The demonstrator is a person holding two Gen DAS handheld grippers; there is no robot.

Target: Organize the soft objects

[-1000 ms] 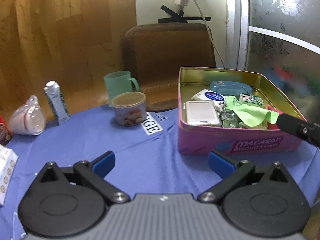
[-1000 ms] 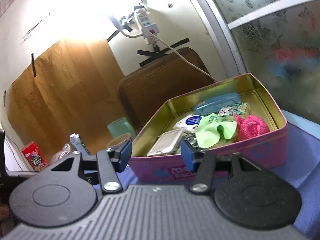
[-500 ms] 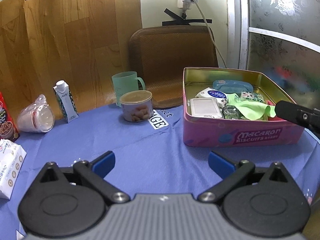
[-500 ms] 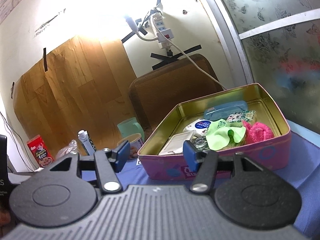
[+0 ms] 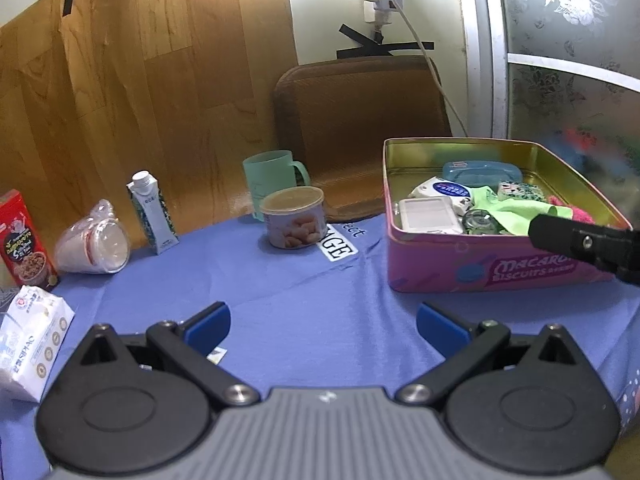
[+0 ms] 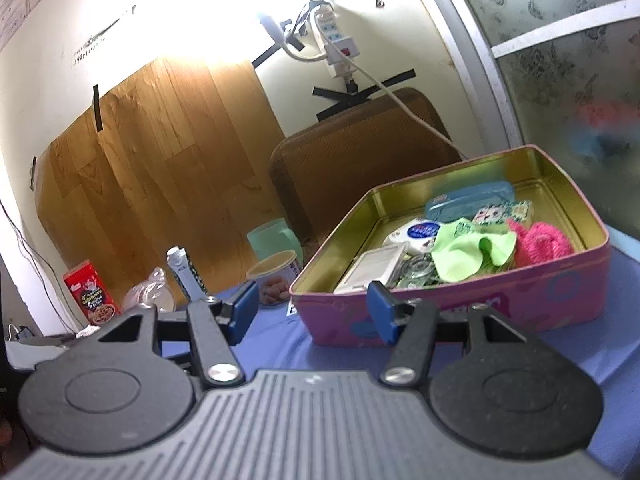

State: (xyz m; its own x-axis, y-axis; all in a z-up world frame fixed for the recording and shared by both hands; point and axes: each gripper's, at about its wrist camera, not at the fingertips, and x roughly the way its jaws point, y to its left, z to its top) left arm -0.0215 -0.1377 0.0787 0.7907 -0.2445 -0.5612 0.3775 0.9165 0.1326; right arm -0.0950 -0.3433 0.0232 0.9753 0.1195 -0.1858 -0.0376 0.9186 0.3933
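- I judge this to be the approach step: neither of my grippers holds anything, and both face the pink biscuit tin (image 6: 460, 312) that stands on the blue cloth (image 5: 312, 292).
- My right gripper (image 6: 312, 304) has its jaws partly apart with nothing between them; it hangs just in front of the tin's near wall, not yet over the rim.
- My left gripper (image 5: 322, 322) stands wide apart and empty above the cloth, well to the left of the tin.
- The soft things lie inside the tin, at its right end: the green cloth (image 6: 472, 254) is crumpled on top of the clutter, and the pink fluffy piece (image 6: 540, 242) touches it on the right, against the tin's wall.
- Hard things share the tin: a white flat case (image 6: 372, 266), a blue case (image 6: 468, 198) at the back, and something of clear glass (image 6: 416, 270) just beside the green cloth.
- For the next move I would lift my right gripper over the rim and bring it down on a raised fold of the green cloth.
- That calls for pinching cloth only, clear of the glass piece, since it lies so close.
- Where the soft things should end up, I cannot tell from here.
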